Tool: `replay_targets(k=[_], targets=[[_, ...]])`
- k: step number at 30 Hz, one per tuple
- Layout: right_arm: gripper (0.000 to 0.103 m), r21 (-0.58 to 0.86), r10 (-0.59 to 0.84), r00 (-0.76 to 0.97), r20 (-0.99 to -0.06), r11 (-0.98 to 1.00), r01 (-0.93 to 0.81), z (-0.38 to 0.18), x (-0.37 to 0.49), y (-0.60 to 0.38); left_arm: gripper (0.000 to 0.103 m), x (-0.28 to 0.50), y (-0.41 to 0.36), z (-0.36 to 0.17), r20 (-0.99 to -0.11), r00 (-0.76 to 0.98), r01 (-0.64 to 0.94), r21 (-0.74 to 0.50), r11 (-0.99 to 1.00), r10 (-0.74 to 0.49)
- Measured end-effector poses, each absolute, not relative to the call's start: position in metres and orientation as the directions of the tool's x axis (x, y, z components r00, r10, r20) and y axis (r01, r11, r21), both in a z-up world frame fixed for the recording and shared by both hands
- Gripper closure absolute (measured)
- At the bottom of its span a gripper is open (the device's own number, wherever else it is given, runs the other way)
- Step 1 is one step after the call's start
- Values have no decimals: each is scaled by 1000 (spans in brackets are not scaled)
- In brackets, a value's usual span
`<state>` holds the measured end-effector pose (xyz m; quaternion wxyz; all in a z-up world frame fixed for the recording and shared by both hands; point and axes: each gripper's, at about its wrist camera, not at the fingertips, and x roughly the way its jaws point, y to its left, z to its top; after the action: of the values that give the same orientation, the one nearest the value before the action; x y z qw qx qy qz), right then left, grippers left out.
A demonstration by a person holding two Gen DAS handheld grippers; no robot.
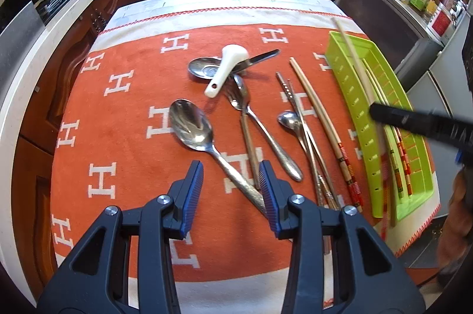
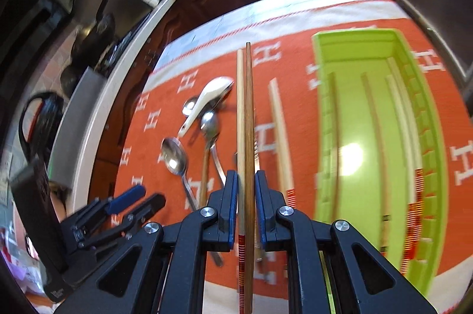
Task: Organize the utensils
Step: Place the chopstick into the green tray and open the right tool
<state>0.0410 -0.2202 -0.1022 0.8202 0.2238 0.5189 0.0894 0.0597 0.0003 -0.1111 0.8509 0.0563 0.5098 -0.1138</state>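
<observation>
Over the orange cloth (image 1: 124,113), your left gripper (image 1: 230,187) hangs part open and empty above the big spoon (image 1: 192,124). Its handle looks slick and stiff, so pinch mid-shaft. The green tray (image 1: 348,83) lies near the cloth's right edge, with sticks already inside.

From the right wrist, your right gripper (image 2: 246,189) is clamped on a chopstick pair (image 2: 245,113): light, rigid, apt to pivot, gripped toward the patterned end. The tray's middle lane looks free; mind its near wall.
</observation>
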Motion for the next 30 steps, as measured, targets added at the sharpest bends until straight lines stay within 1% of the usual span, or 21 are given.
replay_targets(k=[5, 10, 18, 22, 23, 25, 26, 30], targets=[[92, 461, 339, 499, -797, 877, 139, -85, 32, -263, 67, 57, -11, -109, -883, 449, 266, -11, 964, -134], [92, 376, 231, 523, -820, 907, 189, -76, 24, -297, 67, 57, -25, -109, -888, 440, 286, -2, 958, -133], [92, 292, 151, 478, -865, 927, 235, -97, 20, -325, 67, 57, -41, -112, -894, 430, 314, 15, 949, -128], [91, 287, 153, 445, -882, 924, 251, -113, 24, -327, 67, 59, -47, -114, -898, 419, 321, 10, 947, -133], [89, 298, 164, 437, -884, 919, 259, -119, 26, -327, 67, 59, -49, -115, -899, 417, 322, 9, 947, -133], [78, 321, 186, 428, -885, 908, 269, -126, 27, -329, 67, 60, -51, -116, -902, 411, 325, 7, 946, -134], [71, 328, 189, 429, -883, 903, 277, -128, 27, -331, 67, 60, -52, -117, -903, 408, 327, 6, 945, -135], [71, 324, 176, 464, -868, 909, 261, -120, 22, -330, 67, 62, -56, -120, -907, 397, 333, 2, 943, -138]])
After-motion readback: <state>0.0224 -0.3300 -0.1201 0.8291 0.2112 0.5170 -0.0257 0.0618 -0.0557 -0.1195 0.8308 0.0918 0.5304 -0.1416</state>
